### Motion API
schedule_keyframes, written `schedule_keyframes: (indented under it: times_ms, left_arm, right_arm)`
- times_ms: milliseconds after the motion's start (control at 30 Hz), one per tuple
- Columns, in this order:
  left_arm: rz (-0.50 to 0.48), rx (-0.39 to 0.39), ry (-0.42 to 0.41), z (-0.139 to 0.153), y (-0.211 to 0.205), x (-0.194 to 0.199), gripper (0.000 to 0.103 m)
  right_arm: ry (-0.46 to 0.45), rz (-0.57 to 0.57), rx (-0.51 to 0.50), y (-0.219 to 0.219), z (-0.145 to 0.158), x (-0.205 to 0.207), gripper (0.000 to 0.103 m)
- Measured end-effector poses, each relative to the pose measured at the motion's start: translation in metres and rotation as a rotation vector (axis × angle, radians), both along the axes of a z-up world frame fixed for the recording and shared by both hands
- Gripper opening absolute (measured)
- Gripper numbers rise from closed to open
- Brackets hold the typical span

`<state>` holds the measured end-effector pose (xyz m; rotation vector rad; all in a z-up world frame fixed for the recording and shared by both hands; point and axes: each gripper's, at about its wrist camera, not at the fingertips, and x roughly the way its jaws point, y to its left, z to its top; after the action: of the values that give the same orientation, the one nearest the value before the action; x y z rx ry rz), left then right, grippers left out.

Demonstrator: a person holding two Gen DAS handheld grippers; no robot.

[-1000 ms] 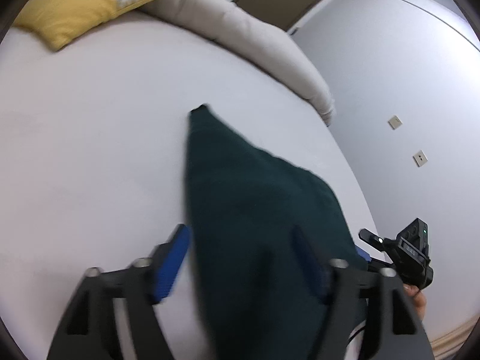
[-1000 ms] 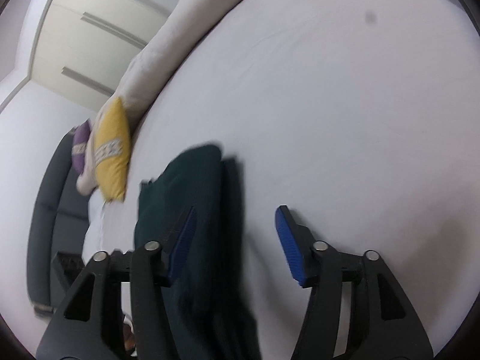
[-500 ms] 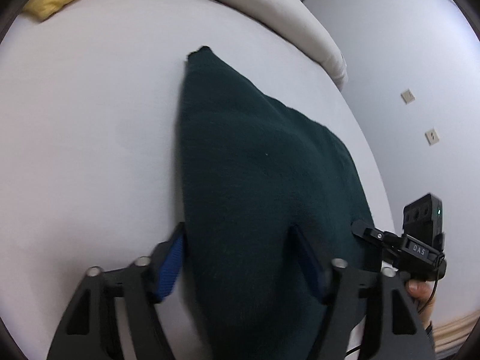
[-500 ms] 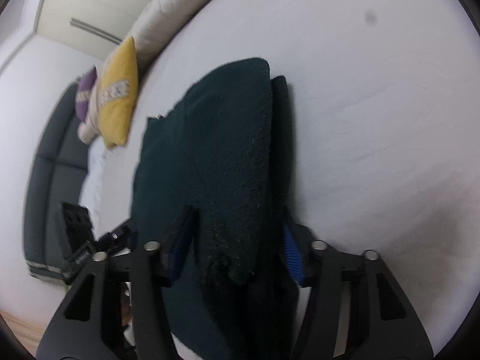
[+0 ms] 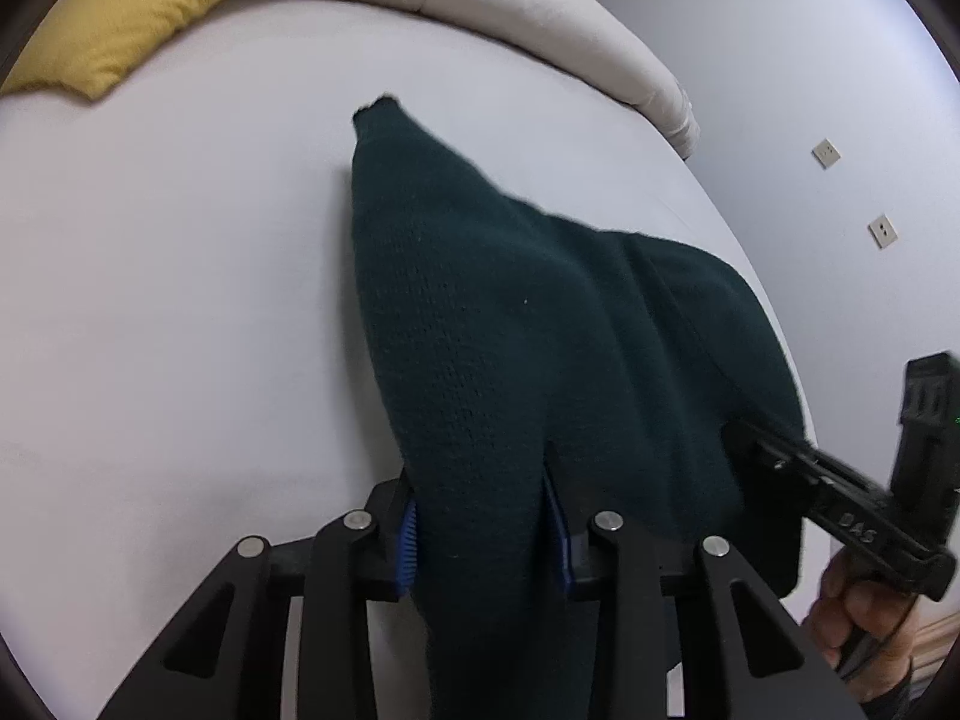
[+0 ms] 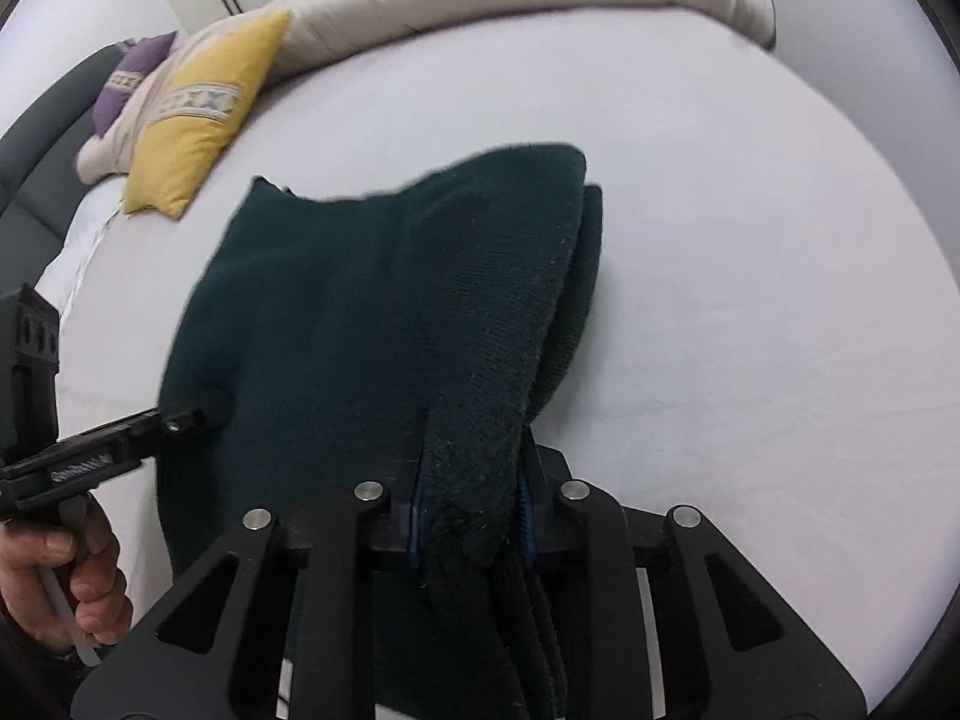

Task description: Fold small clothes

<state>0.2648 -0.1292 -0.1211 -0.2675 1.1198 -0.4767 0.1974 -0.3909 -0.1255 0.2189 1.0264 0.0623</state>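
On the far left a yellow cushion with a patterned band (image 6: 192, 114) leans by a long cream bolster (image 6: 492, 6) at the head of the white-sheeted bed (image 6: 750, 276). Mid-bed lies the dark green knitted garment (image 5: 510, 330), its near edge raised. The left claw (image 5: 483, 531) pinches one near corner between blue pads; to the right, the right claw (image 6: 468, 507) is pressed together on the thicker, layered corner.
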Motion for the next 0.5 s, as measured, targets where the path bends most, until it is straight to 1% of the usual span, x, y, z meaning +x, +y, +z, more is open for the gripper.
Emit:
schedule_keyframes:
  times_ms: [133,233,300,433,500]
  left_arm:
    - [-0.012,0.043,-0.071,0.027,0.019,-0.036,0.035]
    - [-0.024,0.077,-0.124,0.046,0.047,-0.070,0.035]
    - [-0.025,0.082,-0.138,0.054,0.061,-0.087,0.035]
    - [0.001,0.078,-0.155,0.059,0.108,-0.132,0.036]
    - [0.013,0.087,-0.169,0.058,0.129,-0.152,0.036]
  right_arm:
    - [-0.044,0.052,-0.035,0.041,0.027,-0.034,0.020]
    - [-0.081,0.090,-0.025,0.075,0.045,-0.067,0.020]
    - [-0.097,0.110,-0.006,0.091,0.055,-0.088,0.019]
    - [-0.130,0.160,0.061,0.132,0.066,-0.129,0.020]
    - [-0.137,0.184,0.078,0.154,0.063,-0.148,0.019]
